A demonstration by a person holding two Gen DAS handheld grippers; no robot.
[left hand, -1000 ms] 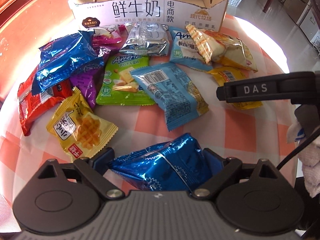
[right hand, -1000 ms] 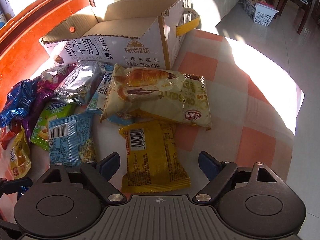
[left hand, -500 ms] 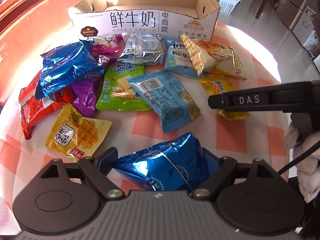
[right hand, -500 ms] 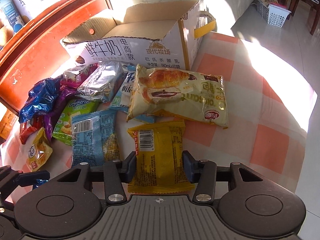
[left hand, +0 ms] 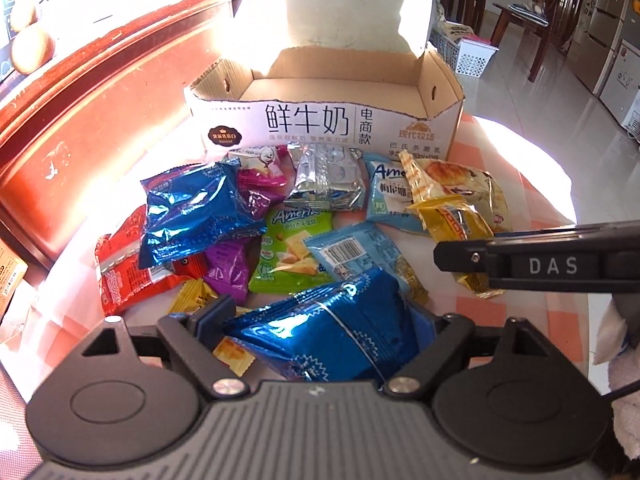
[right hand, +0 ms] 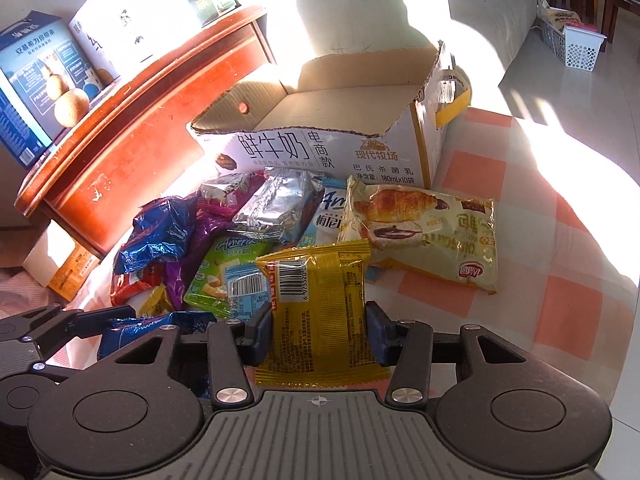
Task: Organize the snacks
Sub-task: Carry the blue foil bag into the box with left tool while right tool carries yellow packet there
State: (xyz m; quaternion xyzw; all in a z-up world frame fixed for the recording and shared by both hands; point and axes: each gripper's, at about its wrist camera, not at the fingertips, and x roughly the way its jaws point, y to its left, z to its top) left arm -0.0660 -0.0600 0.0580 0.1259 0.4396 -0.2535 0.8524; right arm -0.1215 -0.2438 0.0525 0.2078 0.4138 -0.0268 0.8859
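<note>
Right wrist view: yellow packet [right hand: 320, 312], lower end hidden, clamped in the right gripper [right hand: 318, 334] jaws. Blue packet [left hand: 340, 328] clamped in the left gripper [left hand: 320, 326] jaws, above the table's [right hand: 520, 240] near edge; box [right hand: 320, 152] behind.

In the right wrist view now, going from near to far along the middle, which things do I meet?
right gripper → yellow packet clamped between its pads → silver foil packet → open cardboard milk box.
</note>
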